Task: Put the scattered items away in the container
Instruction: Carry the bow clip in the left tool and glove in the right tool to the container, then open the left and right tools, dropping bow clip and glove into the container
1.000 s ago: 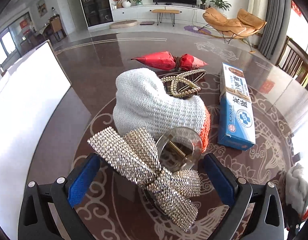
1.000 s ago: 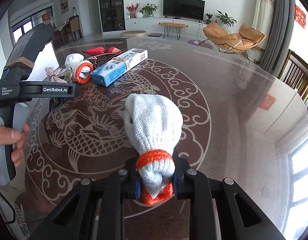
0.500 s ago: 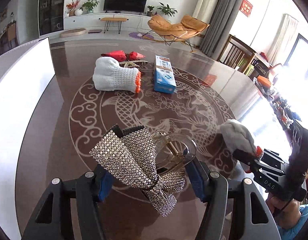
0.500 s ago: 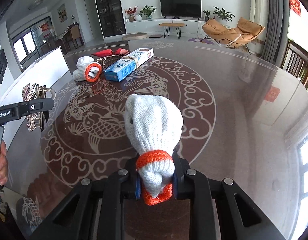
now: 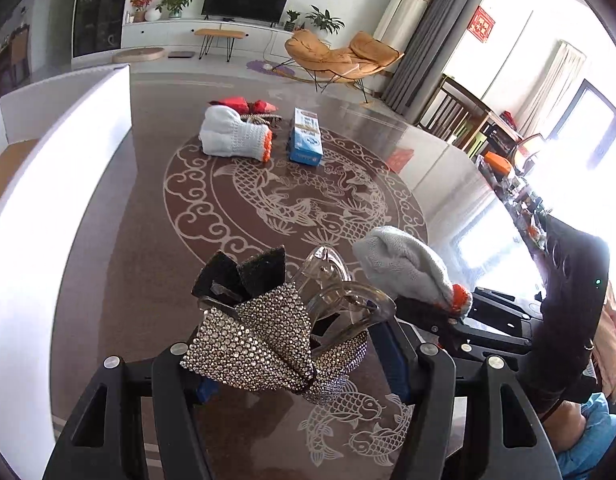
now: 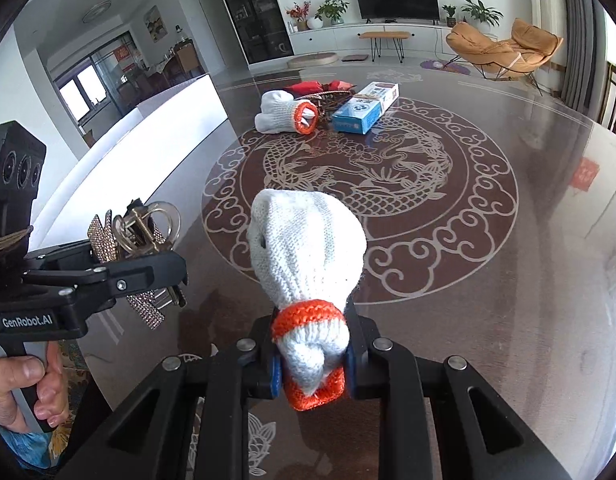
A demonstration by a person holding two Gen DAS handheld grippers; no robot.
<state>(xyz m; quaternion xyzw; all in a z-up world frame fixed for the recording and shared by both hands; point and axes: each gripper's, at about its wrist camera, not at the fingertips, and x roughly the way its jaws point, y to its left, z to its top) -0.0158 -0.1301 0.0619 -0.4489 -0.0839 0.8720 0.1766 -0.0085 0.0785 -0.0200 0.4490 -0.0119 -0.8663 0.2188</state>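
**Both claws loaded above the table**

In our left gripper (image 5: 304, 344) we hold a rhinestone bow clip (image 5: 264, 340). Its silver-studded bow faces the camera, black backing shows at the upper tips, and a clear plastic claw with a brass spring rises behind. The blue-padded fingers (image 5: 394, 364) are clamped on it from both sides, and the clip hangs above the near edge of the table (image 5: 148, 216). From the right wrist view the same clip (image 6: 144, 240) sticks out of the left gripper (image 6: 140, 272) edge-on, at the table's left edge, just beside the box.

Our right gripper (image 6: 310, 364) is closed on a balled glove (image 6: 308, 248): white knit, bundled into a rounded lump, with an orange cuff pinched between the fingers. It is lifted over the near part of the table's round fish-and-cloud medallion. In the left view the glove (image 5: 404, 268) sits just right of the clip.

The box (image 5: 48, 184), white-walled with a brown floor, runs along the left edge of the table.

At the far edge lie the remaining items, close together: a second glove (image 5: 234, 138), white with an orange cuff, a blue carton (image 5: 306, 142) just to its right, and a red packet (image 5: 244, 104) behind them. A beaded thing peeps out between the glove and the carton; we cannot tell what it is.
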